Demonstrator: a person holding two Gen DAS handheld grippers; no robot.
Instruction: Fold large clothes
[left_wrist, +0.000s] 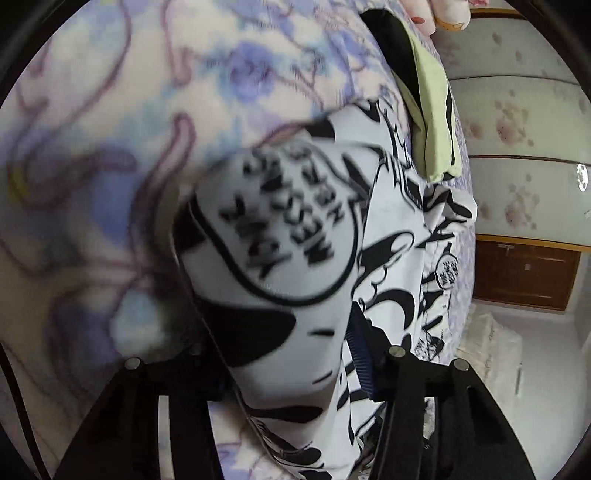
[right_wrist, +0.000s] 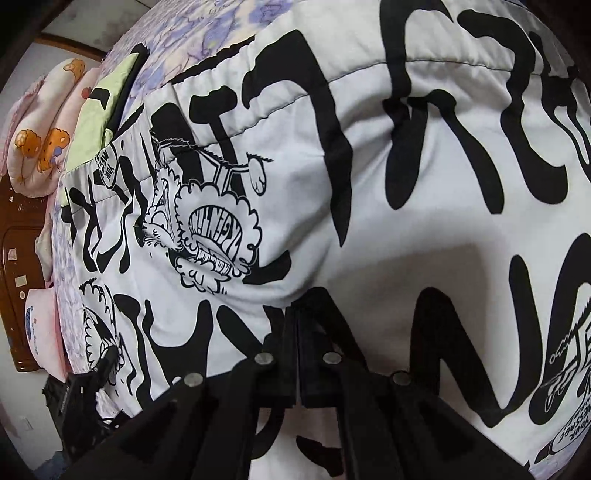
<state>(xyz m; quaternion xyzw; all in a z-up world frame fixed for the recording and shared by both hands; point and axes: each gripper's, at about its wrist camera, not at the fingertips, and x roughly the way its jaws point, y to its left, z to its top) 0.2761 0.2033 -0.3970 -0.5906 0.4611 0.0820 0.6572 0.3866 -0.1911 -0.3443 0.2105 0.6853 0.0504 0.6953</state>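
A large white garment with black cartoon print (right_wrist: 369, 206) lies spread over a bed with a purple floral sheet (left_wrist: 110, 110). In the left wrist view a fold of the garment (left_wrist: 280, 236) bulges up between my left gripper's (left_wrist: 295, 354) fingers, which are spread apart around the cloth; the left finger is mostly hidden by it. In the right wrist view my right gripper (right_wrist: 297, 314) has its fingers pressed together, tips down on a pinch of the fabric. The left gripper (right_wrist: 99, 369) also shows at the garment's lower left edge in the right wrist view.
A folded light green and black garment (left_wrist: 436, 110) lies at the far end of the bed, also visible in the right wrist view (right_wrist: 103, 103). Pink pillows (right_wrist: 40, 147) sit beyond it. A brown wooden cabinet (left_wrist: 524, 273) and a wardrobe (left_wrist: 517, 122) stand beside the bed.
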